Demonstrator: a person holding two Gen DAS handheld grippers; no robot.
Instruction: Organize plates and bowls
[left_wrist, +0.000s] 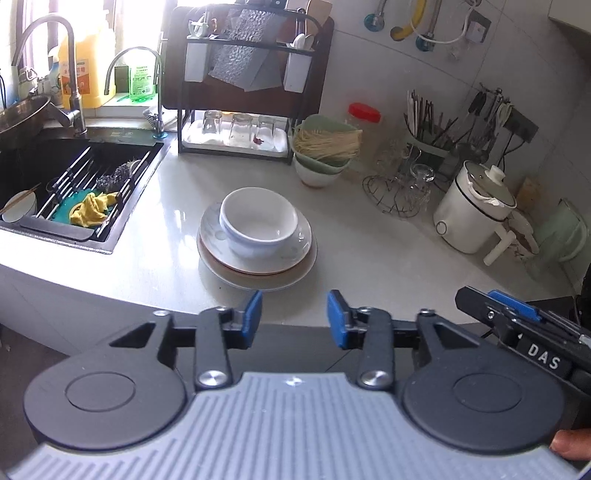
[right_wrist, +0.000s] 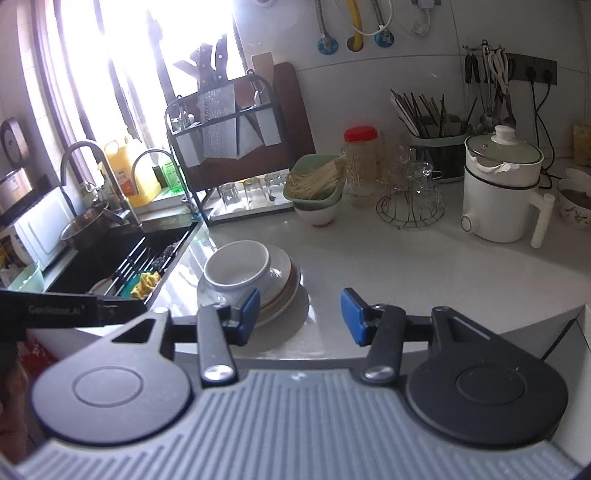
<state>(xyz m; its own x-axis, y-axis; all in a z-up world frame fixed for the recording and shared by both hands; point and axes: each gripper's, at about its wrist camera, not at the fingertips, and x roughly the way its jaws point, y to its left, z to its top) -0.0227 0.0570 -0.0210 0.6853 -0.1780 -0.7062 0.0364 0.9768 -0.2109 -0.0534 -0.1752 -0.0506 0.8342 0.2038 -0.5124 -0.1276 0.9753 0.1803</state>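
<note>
A white bowl (left_wrist: 258, 220) sits on a stack of white and brown-rimmed plates (left_wrist: 258, 266) in the middle of the pale counter. The bowl (right_wrist: 236, 271) and the plates (right_wrist: 282, 284) also show in the right wrist view. My left gripper (left_wrist: 294, 317) is open and empty, held back just short of the plates' near edge. My right gripper (right_wrist: 300, 317) is open and empty, to the right of the stack, its left fingertip in front of the plates' rim. The right gripper also shows at the right edge of the left wrist view (left_wrist: 517, 321).
A black sink (left_wrist: 74, 192) with a rack, a yellow cloth and a bowl with chopsticks lies left. A dish rack with glasses (left_wrist: 236, 129), green bowls of noodles (left_wrist: 325, 147), a wire glass stand (left_wrist: 399, 188) and a white electric pot (left_wrist: 472, 214) line the back.
</note>
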